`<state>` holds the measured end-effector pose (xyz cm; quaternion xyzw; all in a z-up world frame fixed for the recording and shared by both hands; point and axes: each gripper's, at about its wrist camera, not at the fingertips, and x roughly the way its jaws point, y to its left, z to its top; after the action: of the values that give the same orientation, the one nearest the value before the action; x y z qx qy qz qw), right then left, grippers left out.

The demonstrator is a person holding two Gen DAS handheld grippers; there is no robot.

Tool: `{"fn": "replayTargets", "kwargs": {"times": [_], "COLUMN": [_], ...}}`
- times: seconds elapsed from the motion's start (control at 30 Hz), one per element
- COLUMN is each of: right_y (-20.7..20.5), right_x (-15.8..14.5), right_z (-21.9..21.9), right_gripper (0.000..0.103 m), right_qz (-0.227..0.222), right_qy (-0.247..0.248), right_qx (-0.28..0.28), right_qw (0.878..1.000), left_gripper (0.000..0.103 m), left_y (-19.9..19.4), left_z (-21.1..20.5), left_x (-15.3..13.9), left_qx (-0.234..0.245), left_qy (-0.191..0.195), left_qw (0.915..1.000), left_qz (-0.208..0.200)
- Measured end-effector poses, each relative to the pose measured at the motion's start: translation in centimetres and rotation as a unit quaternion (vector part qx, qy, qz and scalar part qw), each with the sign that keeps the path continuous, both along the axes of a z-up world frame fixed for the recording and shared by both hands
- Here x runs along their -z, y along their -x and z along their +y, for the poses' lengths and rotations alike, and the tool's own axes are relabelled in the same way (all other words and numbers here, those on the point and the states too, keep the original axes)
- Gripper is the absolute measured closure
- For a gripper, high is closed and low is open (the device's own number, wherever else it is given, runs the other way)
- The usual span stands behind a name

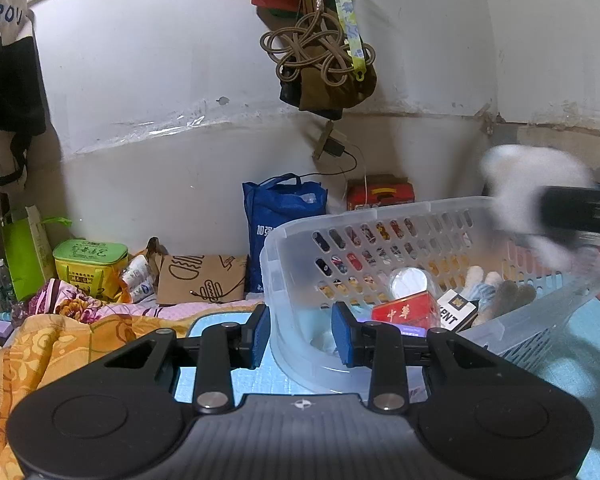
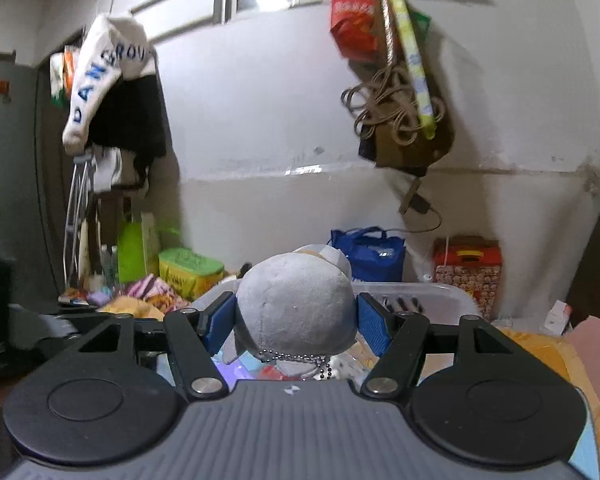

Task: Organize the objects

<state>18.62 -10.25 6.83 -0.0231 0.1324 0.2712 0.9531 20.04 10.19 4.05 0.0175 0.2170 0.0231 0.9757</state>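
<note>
A translucent white plastic basket (image 1: 288, 236) sits on a light blue mat. My left gripper (image 1: 301, 332) is shut on its near left corner, one blue pad outside the wall and one inside. In the basket lie a red cigarette box (image 1: 404, 309), a black and white KENT box (image 1: 458, 313), a round white lid (image 1: 408, 280) and some soft items. My right gripper (image 2: 296, 322) is shut on a grey plush toy (image 2: 296, 300) with a ball chain. In the left wrist view the toy (image 1: 532, 184) shows blurred above the basket's far right rim.
Against the white wall stand a blue bag (image 1: 280, 216), a red box (image 1: 380, 192), a green and yellow box (image 1: 90, 264) and a brown paper bag (image 1: 202, 280). An orange floral cloth (image 1: 60, 344) lies left. Bags and cords (image 1: 324, 60) hang above.
</note>
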Motion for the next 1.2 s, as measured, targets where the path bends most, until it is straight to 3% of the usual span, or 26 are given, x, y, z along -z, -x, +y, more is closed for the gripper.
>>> {"fn": "replayTargets", "kwargs": {"times": [0.1, 0.13, 0.17, 0.2, 0.3, 0.37, 0.47, 0.73, 1.1, 1.2], "right_y": [-1.9, -2.3, -2.3, -2.2, -0.5, 0.8, 2.8, 9.6, 5.8, 5.6], "right_x": [0.6, 0.9, 1.0, 1.2, 1.2, 1.2, 1.8, 5.3, 8.5, 8.7], "right_z": [1.1, 1.2, 1.1, 1.1, -0.8, -2.4, -3.8, -8.2, -9.1, -9.9], "right_gripper": [0.034, 0.029, 0.006, 0.0, 0.0, 0.0, 0.0, 0.0, 0.0, 0.0], "right_qz": [0.012, 0.012, 0.003, -0.008, -0.046, -0.044, -0.028, -0.046, 0.036, 0.051], "right_qy": [0.002, 0.001, -0.001, 0.004, -0.03, -0.054, -0.033, -0.037, -0.068, -0.096], "right_qx": [-0.003, 0.004, 0.012, 0.026, 0.071, 0.08, 0.102, 0.11, 0.117, 0.112], "right_qw": [1.0, 1.0, 1.0, 1.0, 0.996, 0.994, 0.994, 0.992, 0.99, 0.988], "left_gripper": [0.064, 0.064, 0.064, 0.064, 0.064, 0.064, 0.064, 0.064, 0.064, 0.064], "left_y": [0.0, 0.0, 0.0, 0.0, 0.0, -0.1, -0.1, 0.1, 0.1, 0.1], "left_z": [0.0, 0.0, 0.0, 0.1, 0.1, 0.1, 0.1, 0.1, 0.0, 0.0], "left_x": [0.0, 0.0, 0.0, 0.0, 0.1, 0.1, 0.1, 0.2, 0.2, 0.1], "left_qx": [0.001, 0.002, 0.003, 0.004, 0.007, 0.008, 0.007, 0.004, -0.001, -0.002], "left_qy": [0.0, 0.001, 0.001, 0.002, 0.003, 0.004, 0.003, 0.0, -0.001, -0.004], "left_qw": [1.0, 1.0, 1.0, 1.0, 1.0, 1.0, 1.0, 1.0, 1.0, 1.0], "left_qz": [0.0, 0.001, 0.001, 0.001, 0.0, 0.0, 0.001, -0.001, -0.003, -0.005]}}
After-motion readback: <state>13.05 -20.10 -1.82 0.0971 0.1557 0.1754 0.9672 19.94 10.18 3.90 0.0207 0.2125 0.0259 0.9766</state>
